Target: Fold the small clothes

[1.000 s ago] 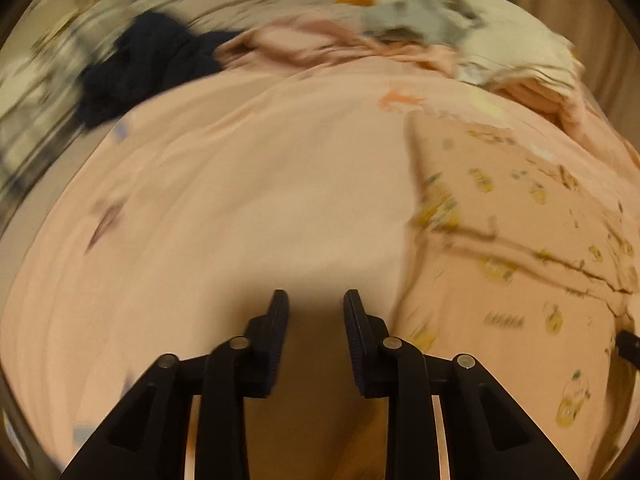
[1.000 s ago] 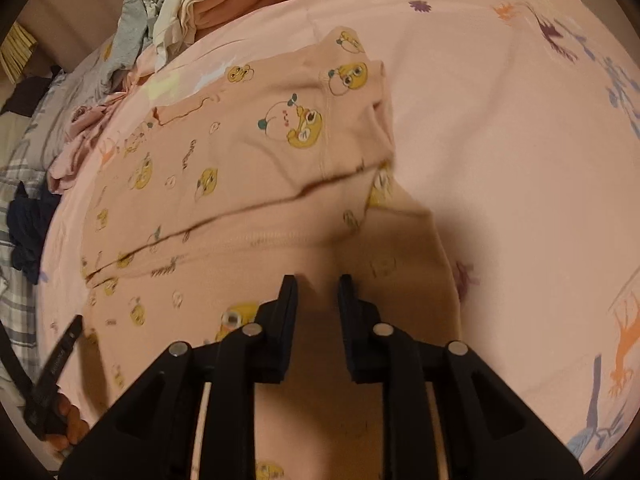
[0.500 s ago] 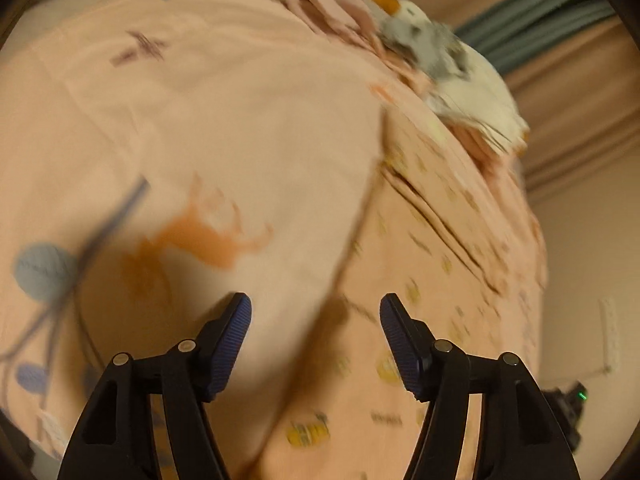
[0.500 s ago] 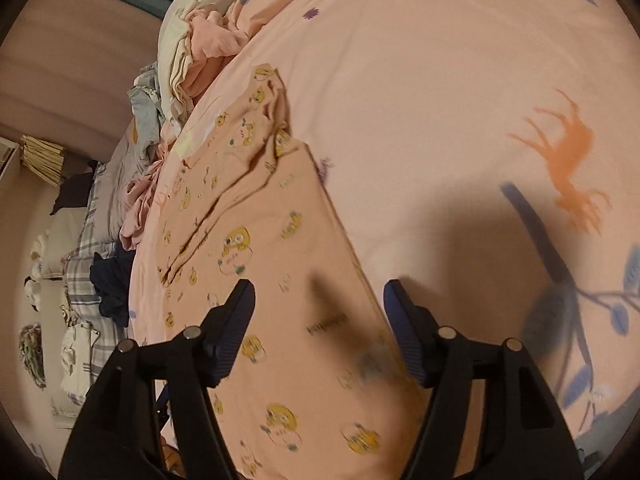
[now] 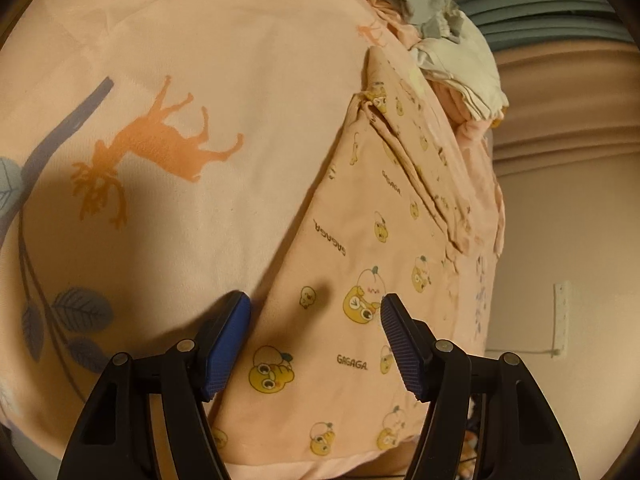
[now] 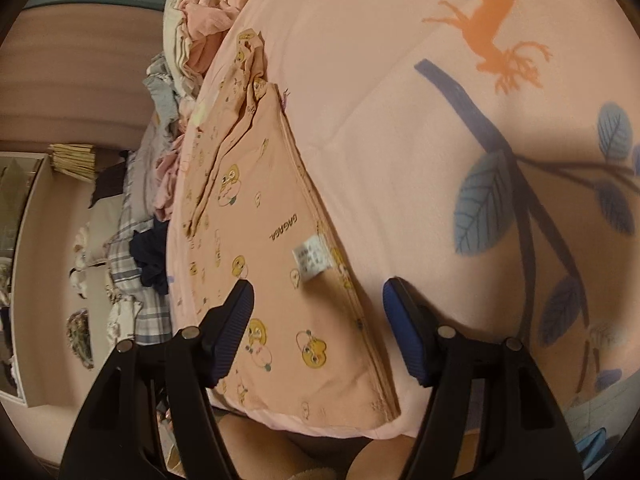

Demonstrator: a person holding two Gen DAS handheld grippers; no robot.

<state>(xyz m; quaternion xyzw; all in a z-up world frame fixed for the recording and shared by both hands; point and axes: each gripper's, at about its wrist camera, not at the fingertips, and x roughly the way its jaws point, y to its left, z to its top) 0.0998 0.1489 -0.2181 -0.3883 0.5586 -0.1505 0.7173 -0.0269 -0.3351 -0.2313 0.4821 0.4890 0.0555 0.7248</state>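
A small peach garment printed with yellow cartoon faces (image 5: 372, 240) lies folded flat on a pink bedsheet (image 5: 240, 60). My left gripper (image 5: 315, 316) is open, just above the garment's near left edge, holding nothing. In the right wrist view the same garment (image 6: 256, 216) shows a white care label (image 6: 313, 258) near its right edge. My right gripper (image 6: 318, 312) is open above the garment's near right edge and holds nothing.
A heap of loose clothes, white, grey and pink (image 5: 448, 40), lies at the far end of the garment. Dark and plaid clothes (image 6: 144, 256) lie beyond the bed's left side. The sheet carries an orange deer print (image 6: 488, 24) and blue leaves.
Both grippers went from nearly shut to wide open and drew back to the garment's near edge. The garment lies released on the sheet.
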